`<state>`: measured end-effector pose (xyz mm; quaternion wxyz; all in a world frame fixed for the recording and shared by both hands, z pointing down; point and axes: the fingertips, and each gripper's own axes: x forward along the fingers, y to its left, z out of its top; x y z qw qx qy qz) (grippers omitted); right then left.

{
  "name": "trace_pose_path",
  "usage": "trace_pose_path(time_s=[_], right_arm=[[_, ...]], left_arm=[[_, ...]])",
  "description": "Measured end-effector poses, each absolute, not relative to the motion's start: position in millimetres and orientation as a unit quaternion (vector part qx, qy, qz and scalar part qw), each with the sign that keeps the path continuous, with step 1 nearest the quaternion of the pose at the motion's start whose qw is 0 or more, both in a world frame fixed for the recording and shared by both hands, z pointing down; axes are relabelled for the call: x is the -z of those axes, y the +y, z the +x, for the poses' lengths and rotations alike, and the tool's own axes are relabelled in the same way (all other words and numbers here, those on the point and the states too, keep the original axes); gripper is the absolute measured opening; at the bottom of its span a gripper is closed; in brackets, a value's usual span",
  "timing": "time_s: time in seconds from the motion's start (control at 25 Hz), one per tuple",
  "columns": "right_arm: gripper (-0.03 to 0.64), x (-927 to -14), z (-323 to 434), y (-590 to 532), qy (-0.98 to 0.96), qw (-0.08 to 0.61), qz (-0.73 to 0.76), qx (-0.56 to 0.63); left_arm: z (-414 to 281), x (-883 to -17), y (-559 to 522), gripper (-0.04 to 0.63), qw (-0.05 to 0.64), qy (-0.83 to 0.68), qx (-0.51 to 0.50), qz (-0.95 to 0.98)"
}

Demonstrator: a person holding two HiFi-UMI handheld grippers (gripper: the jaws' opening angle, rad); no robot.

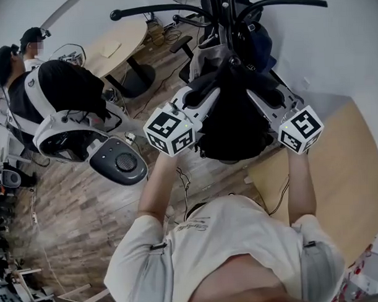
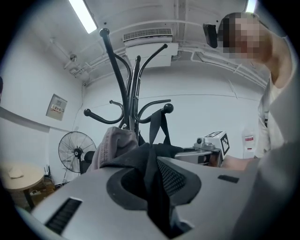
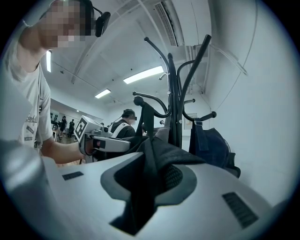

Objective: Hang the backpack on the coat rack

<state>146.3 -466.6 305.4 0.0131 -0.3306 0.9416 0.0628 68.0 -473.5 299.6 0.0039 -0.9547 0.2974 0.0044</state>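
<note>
Backpack (image 1: 234, 124) hangs slack against the coat rack (image 2: 136, 89), its flat webbing strap (image 2: 153, 127) looped over a knob-tipped hook (image 2: 167, 108). The hanging looks nearly done; only letting go and drawing back are left. The left hand-held gripper (image 2: 157, 187) is clamped on a fold of the soft black cloth. The right hand-held gripper (image 3: 150, 187) has its jaws partly apart, with cloth bunched against both pads. The rack is dark, smooth metal tube with curved arms.
</note>
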Motion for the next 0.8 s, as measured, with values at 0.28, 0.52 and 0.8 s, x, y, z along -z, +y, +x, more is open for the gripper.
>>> trace_pose_path(time_s=[0.28,0.52,0.8], right_arm=[[0.124,-318.7,172.6,-447.3,0.908,0.019,-0.413,-0.061],[0.077,-336.4,190.7,-419.7,0.891,0.028,-0.452,-0.029],[0.021,-389.6,161.7,-373.3,0.887,0.002,-0.461,0.022]], left_arm=[[52.0,-308.6,-456.8,0.088,0.0,0.335,-0.004,-0.942],[21.6,-315.9,-434.0,0.092,-0.028,0.354,-0.027,-0.934],[10.0,-372.7,-391.9,0.049,-0.081,0.33,0.007,-0.94]])
